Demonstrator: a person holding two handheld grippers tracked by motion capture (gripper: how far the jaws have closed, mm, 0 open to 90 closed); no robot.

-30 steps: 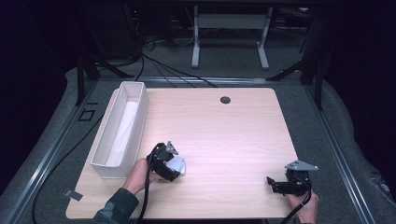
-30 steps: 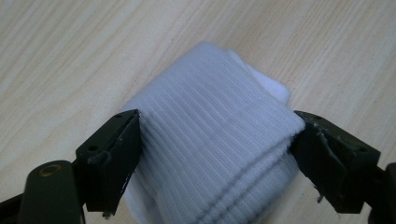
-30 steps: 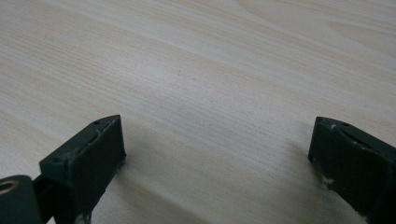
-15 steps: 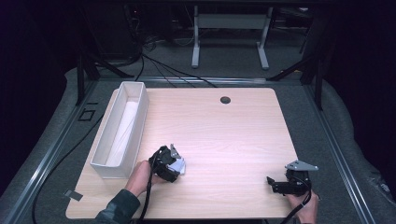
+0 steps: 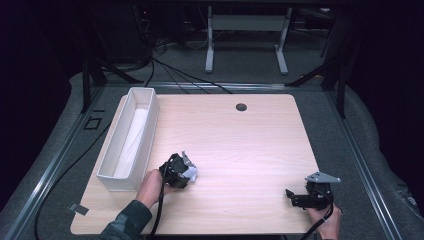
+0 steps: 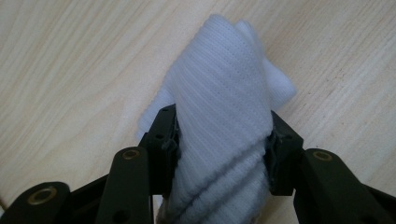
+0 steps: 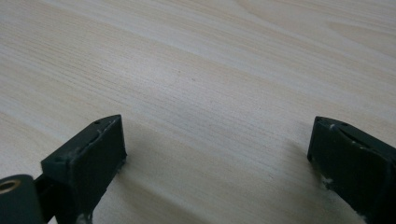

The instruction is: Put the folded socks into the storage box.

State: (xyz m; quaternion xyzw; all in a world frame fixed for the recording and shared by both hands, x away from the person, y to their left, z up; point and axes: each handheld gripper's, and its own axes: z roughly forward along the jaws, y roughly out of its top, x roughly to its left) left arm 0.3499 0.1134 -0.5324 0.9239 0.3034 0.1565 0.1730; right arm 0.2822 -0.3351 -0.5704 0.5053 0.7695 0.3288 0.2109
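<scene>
A bundled white knitted cloth [image 6: 224, 107] is pinched between the two black jaws of my left gripper [image 6: 223, 140], just above the light wooden table [image 6: 70, 60]. From above, the left gripper [image 5: 181, 171] and the white cloth [image 5: 190, 172] sit at the table's front left, right of the white bin [image 5: 131, 137]. My right gripper [image 5: 292, 196] rests at the front right corner, jaws pointing left. Its jaws stand wide apart over bare wood [image 7: 210, 93] in the right gripper view, with nothing between them.
A long white rectangular bin runs along the table's left side with white material lying inside. A round black cable hole [image 5: 241, 107] sits near the far edge. Cables and metal frame legs [image 5: 245, 35] lie on the floor beyond the table.
The left gripper with the cloth has shifted slightly toward the front of the table. The right gripper has stayed where it was.
</scene>
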